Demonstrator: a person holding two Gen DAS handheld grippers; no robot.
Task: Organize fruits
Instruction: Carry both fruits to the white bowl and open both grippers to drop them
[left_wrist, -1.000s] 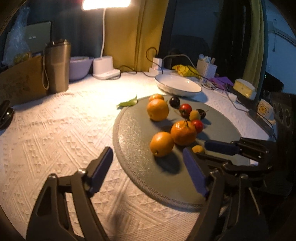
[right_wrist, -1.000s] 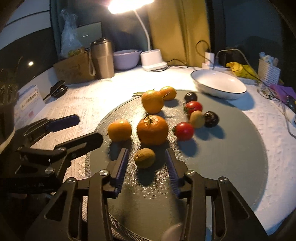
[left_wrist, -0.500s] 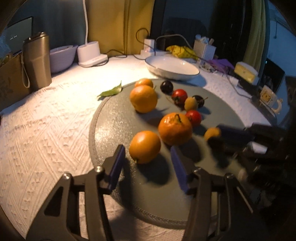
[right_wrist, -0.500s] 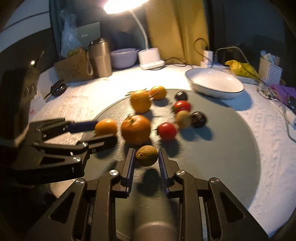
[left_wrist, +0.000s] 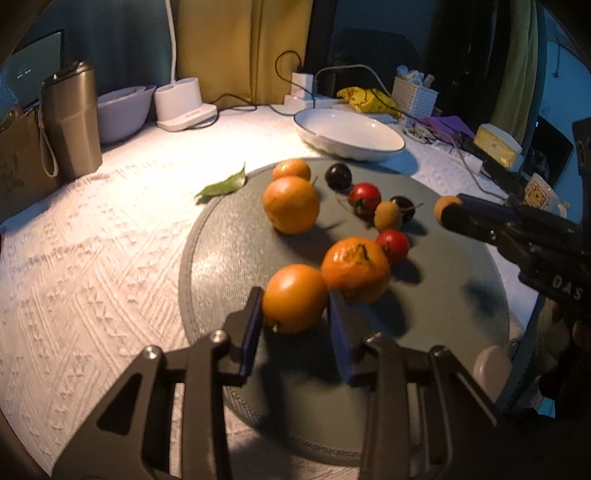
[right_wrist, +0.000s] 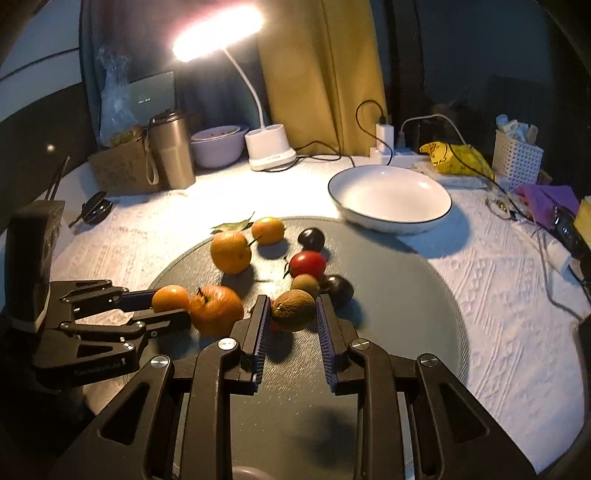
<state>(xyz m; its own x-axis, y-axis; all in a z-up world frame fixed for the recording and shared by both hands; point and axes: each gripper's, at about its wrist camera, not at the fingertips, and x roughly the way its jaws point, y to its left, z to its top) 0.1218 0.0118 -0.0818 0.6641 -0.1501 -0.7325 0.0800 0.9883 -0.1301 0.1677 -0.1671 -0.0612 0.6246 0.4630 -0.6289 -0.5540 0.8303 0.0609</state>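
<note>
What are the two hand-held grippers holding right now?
Left hand-held gripper: closed on the smooth round orange fruit.
Right hand-held gripper: closed on the small brownish-yellow oval fruit, lifted.

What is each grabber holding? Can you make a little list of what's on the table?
left gripper: shut on an orange
right gripper: shut on a small brownish fruit
mat: round, grey, holds the fruits
still on mat: oranges, red and dark tomatoes
white bowl: empty, behind the mat
leaf: at the mat's far left edge
</note>
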